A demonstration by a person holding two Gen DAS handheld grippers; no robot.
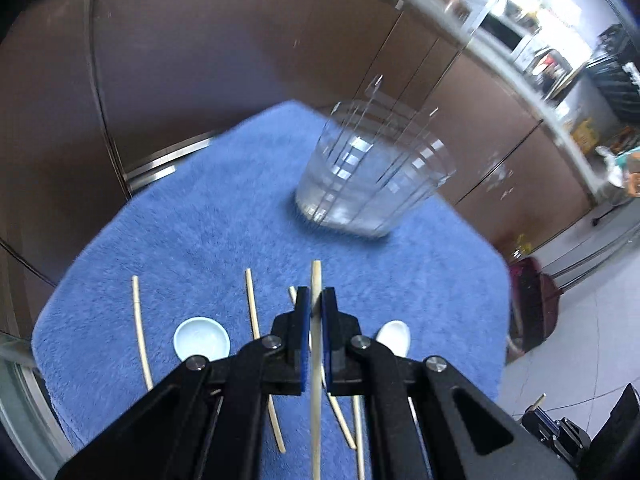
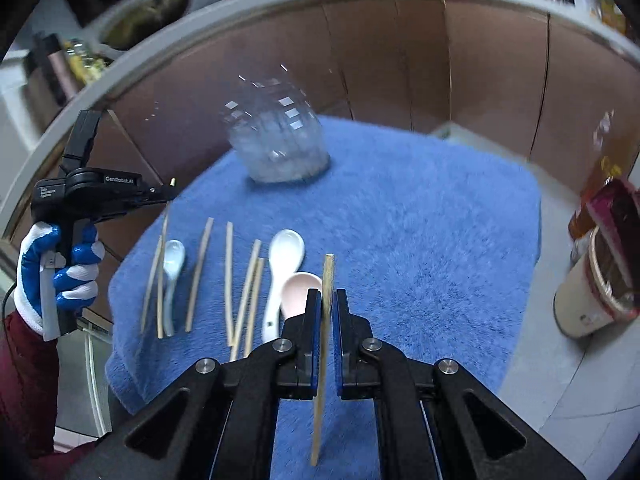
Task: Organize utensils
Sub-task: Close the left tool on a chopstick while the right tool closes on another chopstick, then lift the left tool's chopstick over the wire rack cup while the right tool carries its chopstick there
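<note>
Your left gripper (image 1: 316, 300) is clamped on a chopstick (image 1: 316, 360), its long axis running straight along the fingers, tip poking out ahead toward the glass (image 1: 372, 184). Same story on the right: your right gripper (image 2: 329, 302) pinches a second chopstick (image 2: 325, 360) lengthwise between the pads, tip forward, tail hanging back under the jaws.

Below the left gripper, loose chopsticks (image 1: 253, 304) lie on the blue towel (image 1: 200, 220), all pointing roughly away from you, with a pale blue spoon (image 1: 202, 338) on the left and a white spoon (image 1: 394, 336) on the right, both partly hidden by the linkage.

Only the right view lays out the whole row: loose chopsticks (image 2: 228, 276) side by side, the pale blue spoon (image 2: 173, 264), the white spoon (image 2: 282, 264), and a pink spoon (image 2: 300, 290) tucked just left of your right fingers. It also catches your gloved left hand (image 2: 60, 276) holding its gripper above the towel's left edge, chopstick tip showing at the jaws.

Farther off, the glass stands upright at the towel's far side, blurred, well apart from both grippers.
</note>
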